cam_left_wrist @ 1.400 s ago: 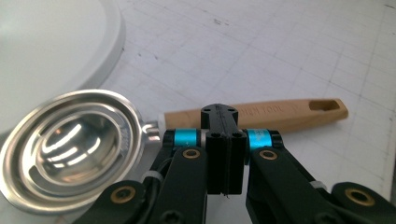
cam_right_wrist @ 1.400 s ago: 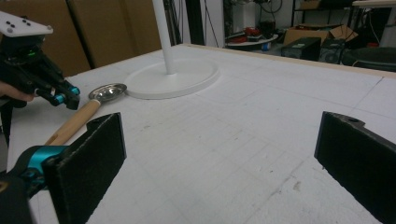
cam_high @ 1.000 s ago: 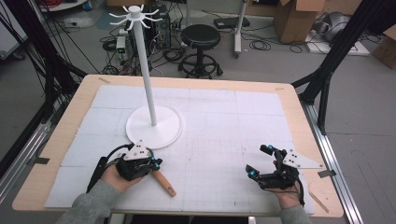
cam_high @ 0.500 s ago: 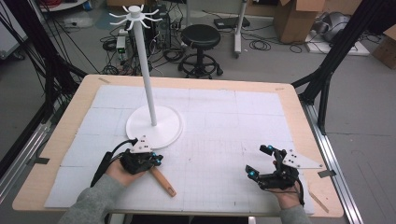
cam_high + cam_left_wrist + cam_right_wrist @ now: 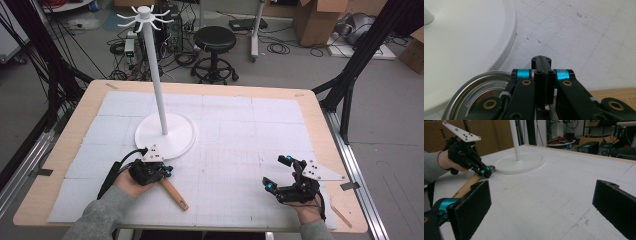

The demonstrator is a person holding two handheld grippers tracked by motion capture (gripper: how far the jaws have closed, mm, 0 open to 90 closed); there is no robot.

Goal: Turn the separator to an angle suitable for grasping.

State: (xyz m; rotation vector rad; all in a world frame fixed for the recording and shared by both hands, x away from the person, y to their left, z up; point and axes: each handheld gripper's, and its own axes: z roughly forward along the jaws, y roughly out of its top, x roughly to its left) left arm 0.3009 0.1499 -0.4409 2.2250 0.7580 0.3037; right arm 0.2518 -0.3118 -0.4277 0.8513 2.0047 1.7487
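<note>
Since 1 second ago, the left hand-held gripper (image 5: 167, 172) has slid a little toward the white stand (image 5: 165, 134), and the wooden handle (image 5: 174, 193) has shifted with it. Its 2 jaws are pressed together over the neck of a ladle with a metal bowl (image 5: 477, 96), which lies on the bench (image 5: 320, 117) just beside the stand's round base. The wooden handle trails toward the person. Well apart, the right hand-held gripper (image 5: 279, 172) rests on the bench with its jaws wide and nothing between them.

Black hand-held gripper (image 5: 150, 171), teal accents, seemingly grey sleeves (image 5: 100, 215).
</note>
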